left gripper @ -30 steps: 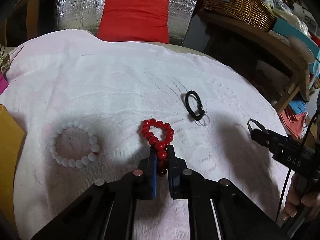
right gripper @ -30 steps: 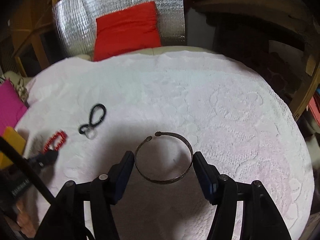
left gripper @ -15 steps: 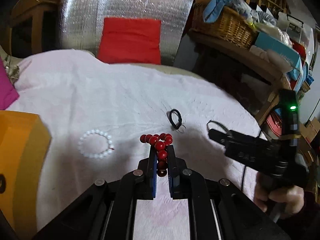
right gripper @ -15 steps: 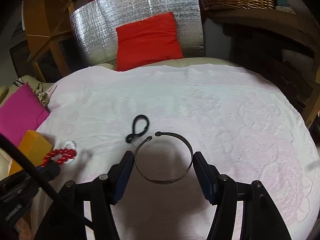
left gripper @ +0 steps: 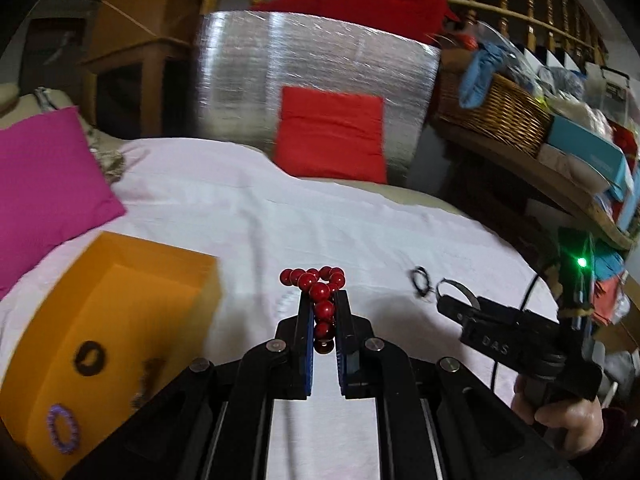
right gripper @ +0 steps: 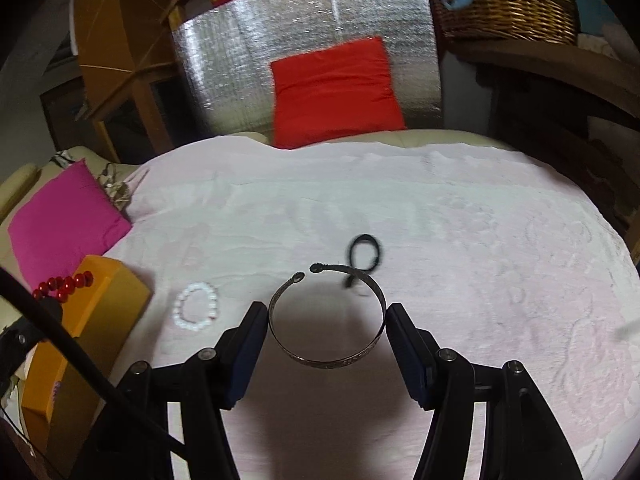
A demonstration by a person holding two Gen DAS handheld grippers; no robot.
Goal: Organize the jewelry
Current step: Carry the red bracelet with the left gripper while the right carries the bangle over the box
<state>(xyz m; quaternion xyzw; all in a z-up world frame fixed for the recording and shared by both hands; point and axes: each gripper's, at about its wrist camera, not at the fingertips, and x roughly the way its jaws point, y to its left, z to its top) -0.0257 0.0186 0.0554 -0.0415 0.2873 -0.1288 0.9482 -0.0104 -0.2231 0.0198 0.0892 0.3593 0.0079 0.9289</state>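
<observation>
The red bead bracelet (left gripper: 320, 300) is clamped between the fingers of the left gripper (left gripper: 324, 320), its free loop projecting beyond the fingertips. Compared with one second ago, the bracelet is no longer resting on the white cloth (left gripper: 360, 220); it is lifted and carried leftward, so that the orange box (left gripper: 120, 300) is now seen just left of the fingers. A black ring (left gripper: 90, 358) and a purple beaded ring (left gripper: 60, 428) are already lying in that box. The metal cuff bangle (right gripper: 326, 320) is held across its width between the fingers of the right gripper (right gripper: 326, 332), raised above the cloth as before. The white bead bracelet (right gripper: 196, 308) and the black hair tie (right gripper: 364, 254) are left on the cloth ahead of the right fingers. Deposit of the red bracelet into the box is judged to be the step in hand.
</observation>
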